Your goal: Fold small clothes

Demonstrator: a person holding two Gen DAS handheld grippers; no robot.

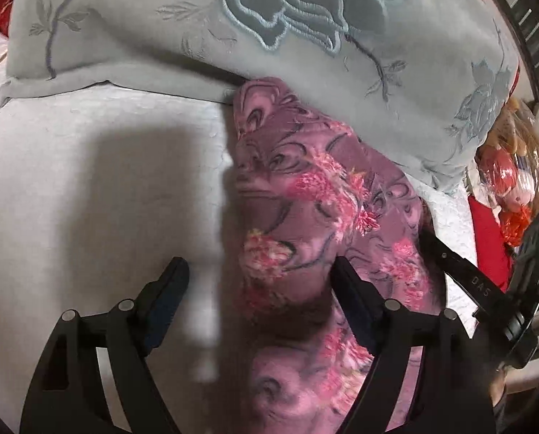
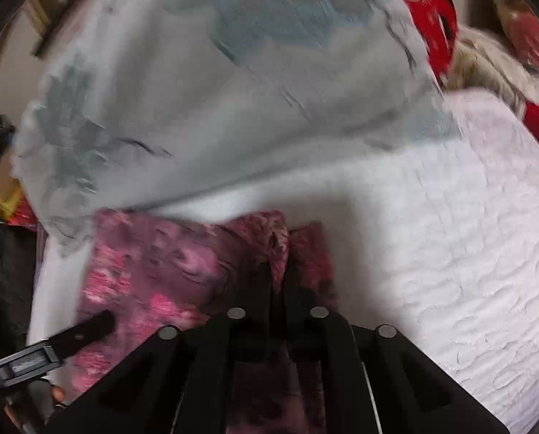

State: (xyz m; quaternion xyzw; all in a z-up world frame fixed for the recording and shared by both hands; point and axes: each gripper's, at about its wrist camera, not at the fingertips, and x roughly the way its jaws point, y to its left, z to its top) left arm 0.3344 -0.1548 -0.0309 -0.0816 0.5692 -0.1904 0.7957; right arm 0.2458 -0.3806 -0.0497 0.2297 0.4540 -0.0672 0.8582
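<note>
A pink and purple floral fleece garment (image 1: 305,195) lies folded in a long strip on the white bedspread (image 1: 99,181). My left gripper (image 1: 258,275) is open just above it, the right finger over the cloth and the left finger over the bedspread. The other gripper (image 1: 464,275) reaches the garment's right edge. In the right wrist view my right gripper (image 2: 278,271) is shut on a bunched fold of the garment (image 2: 153,267). The left gripper's finger (image 2: 88,327) shows at the lower left. This view is blurred.
A grey pillow with an embroidered flower (image 1: 233,25) lies behind the garment and overlaps its far end; it also shows in the right wrist view (image 2: 215,90). Red cloth and stuffed toys (image 1: 508,166) sit at the bed's right edge. White bedspread (image 2: 450,235) spreads to the right.
</note>
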